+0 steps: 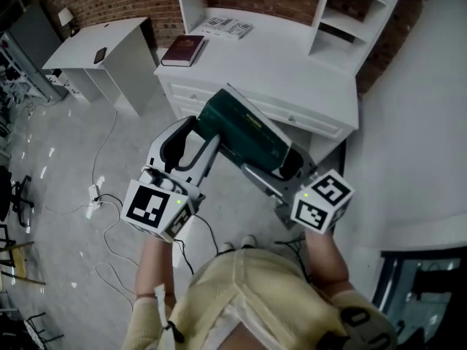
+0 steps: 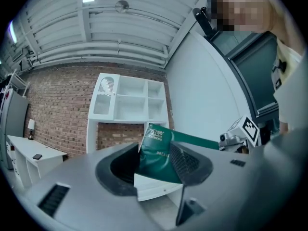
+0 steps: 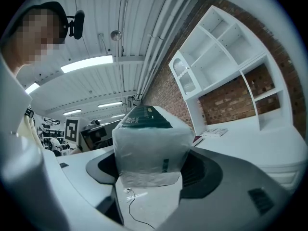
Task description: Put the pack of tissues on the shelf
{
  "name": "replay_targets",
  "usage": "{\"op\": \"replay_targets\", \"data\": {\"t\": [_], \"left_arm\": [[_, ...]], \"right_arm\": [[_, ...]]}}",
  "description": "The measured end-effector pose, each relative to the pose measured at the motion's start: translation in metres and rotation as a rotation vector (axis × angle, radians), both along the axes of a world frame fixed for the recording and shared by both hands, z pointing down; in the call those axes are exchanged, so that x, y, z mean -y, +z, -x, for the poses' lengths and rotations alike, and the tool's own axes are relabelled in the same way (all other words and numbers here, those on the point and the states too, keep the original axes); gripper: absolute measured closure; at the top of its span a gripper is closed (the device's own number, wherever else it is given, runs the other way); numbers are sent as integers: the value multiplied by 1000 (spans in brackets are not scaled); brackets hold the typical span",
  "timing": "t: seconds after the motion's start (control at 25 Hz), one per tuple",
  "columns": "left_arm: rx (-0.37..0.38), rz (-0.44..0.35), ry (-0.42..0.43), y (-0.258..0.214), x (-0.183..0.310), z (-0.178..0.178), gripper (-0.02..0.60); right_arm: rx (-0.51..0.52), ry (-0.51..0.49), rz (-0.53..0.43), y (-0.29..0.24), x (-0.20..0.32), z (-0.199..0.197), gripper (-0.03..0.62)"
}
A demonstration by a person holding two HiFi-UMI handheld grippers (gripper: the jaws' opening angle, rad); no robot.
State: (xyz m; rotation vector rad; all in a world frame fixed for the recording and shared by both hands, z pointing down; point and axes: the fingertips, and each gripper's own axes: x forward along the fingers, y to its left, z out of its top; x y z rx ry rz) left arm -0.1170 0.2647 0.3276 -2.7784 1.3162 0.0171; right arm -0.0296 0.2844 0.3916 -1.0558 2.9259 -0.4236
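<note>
The pack of tissues (image 1: 244, 126), dark green with a clear wrapped end, hangs in the air in front of the white desk (image 1: 277, 71). My right gripper (image 1: 270, 165) is shut on it; in the right gripper view the pack (image 3: 149, 146) fills the gap of the right gripper (image 3: 151, 170) between both pads. My left gripper (image 1: 203, 131) stands open at the pack's other end. In the left gripper view the pack (image 2: 159, 150) reaches in between the left gripper's (image 2: 154, 170) jaws near the right-hand pad, with a gap on the left. The white shelf (image 1: 350, 13) (image 2: 127, 100) (image 3: 216, 66) stands on the desk against the brick wall.
A dark red book (image 1: 182, 49) and some magazines (image 1: 228, 26) lie on the desk's far left. A second white desk (image 1: 109, 42) stands to the left. Cables and a power strip (image 1: 95, 193) lie on the grey floor. A white wall runs along the right.
</note>
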Motion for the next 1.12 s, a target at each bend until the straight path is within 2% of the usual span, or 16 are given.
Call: {"op": "replay_targets", "data": {"t": [0.12, 0.28, 0.48, 0.68, 0.92, 1.04, 1.12], "left_arm": [[49, 25, -10, 11, 22, -27, 387], [56, -36, -44, 2, 42, -53, 387], [90, -41, -77, 0, 61, -55, 387], [69, -28, -68, -6, 77, -54, 387], [42, -49, -42, -11, 110, -50, 387], [8, -22, -13, -9, 134, -40, 387], [18, 13, 0, -5, 153, -29, 387]], "right_arm": [[2, -16, -14, 3, 24, -30, 253], [-6, -24, -36, 6, 46, -54, 253], [-22, -24, -45, 4, 66, -56, 253], [-70, 10, -105, -8, 82, -59, 253], [-96, 41, -132, -16, 113, -56, 253], [-126, 73, -145, -18, 133, -48, 253], [-147, 87, -151, -21, 151, -40, 253]]}}
